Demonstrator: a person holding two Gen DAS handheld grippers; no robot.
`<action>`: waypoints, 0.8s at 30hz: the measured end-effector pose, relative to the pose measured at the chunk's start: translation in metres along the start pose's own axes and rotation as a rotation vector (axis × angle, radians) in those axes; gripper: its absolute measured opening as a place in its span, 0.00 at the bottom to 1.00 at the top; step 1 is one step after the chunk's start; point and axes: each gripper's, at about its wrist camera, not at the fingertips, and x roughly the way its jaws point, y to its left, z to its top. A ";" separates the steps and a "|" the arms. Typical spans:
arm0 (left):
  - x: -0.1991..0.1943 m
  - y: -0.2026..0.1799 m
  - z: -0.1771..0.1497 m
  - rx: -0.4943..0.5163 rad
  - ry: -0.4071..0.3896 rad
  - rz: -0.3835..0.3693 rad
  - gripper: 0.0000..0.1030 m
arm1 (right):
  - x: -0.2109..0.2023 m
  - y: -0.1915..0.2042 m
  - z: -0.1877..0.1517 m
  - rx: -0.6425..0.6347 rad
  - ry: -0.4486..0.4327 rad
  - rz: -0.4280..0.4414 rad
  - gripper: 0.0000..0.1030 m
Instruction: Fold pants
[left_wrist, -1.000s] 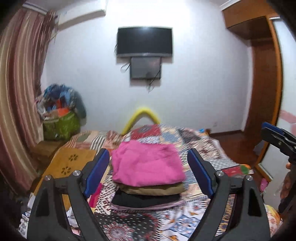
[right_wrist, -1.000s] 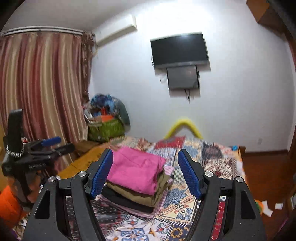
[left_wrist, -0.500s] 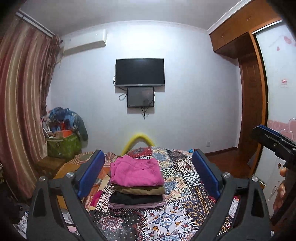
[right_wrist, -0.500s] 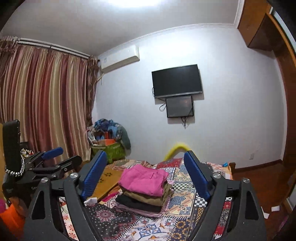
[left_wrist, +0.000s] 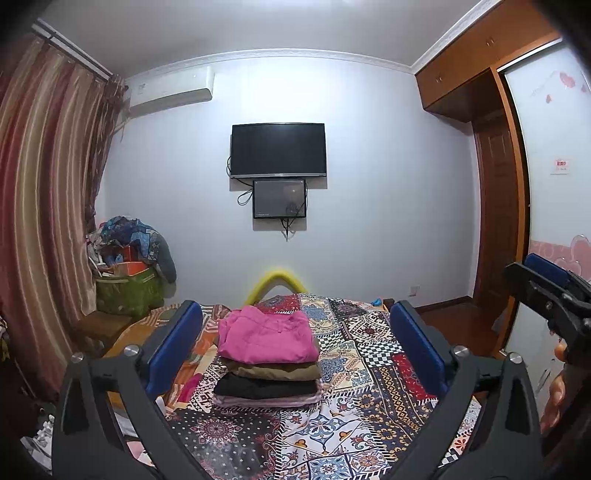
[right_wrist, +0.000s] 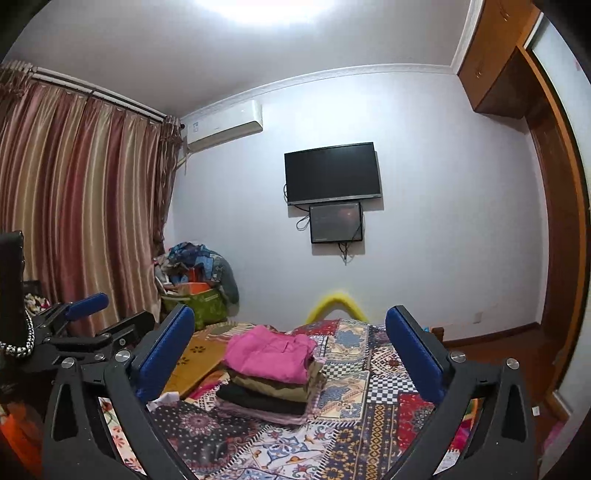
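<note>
A stack of folded pants lies on the bed, with pink pants (left_wrist: 266, 338) on top. Below them lie an olive pair (left_wrist: 275, 371), a black pair (left_wrist: 266, 387) and a pale pink pair. The right wrist view shows the same stack (right_wrist: 267, 354) from the right. My left gripper (left_wrist: 295, 317) hangs short of the stack. Its jaws are opening wide, with nothing between the blue pads. My right gripper (right_wrist: 290, 321) is also back from the stack, its jaws opening and holding nothing. No gripper touches the pants.
The bed has a patchwork cover (left_wrist: 369, 369). A yellow curved foam piece (left_wrist: 275, 282) rises at its far end. A green bag (left_wrist: 125, 291) heaped with clutter stands by the striped curtain (left_wrist: 44, 184). A wooden wardrobe (left_wrist: 498, 221) fills the right side.
Both grippers have drawn back from the stack, which now looks smaller and farther off. Both pairs of jaws have spread wider. More of the wall and ceiling shows.
</note>
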 end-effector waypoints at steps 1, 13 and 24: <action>0.000 0.001 -0.001 -0.002 0.001 -0.004 1.00 | 0.002 0.000 0.000 -0.001 0.003 -0.003 1.00; 0.005 0.003 -0.004 -0.011 0.008 -0.007 1.00 | -0.007 -0.004 -0.010 0.008 0.018 -0.004 1.00; 0.005 -0.001 -0.007 0.004 0.003 -0.011 1.00 | -0.008 -0.004 -0.011 0.010 0.023 -0.003 1.00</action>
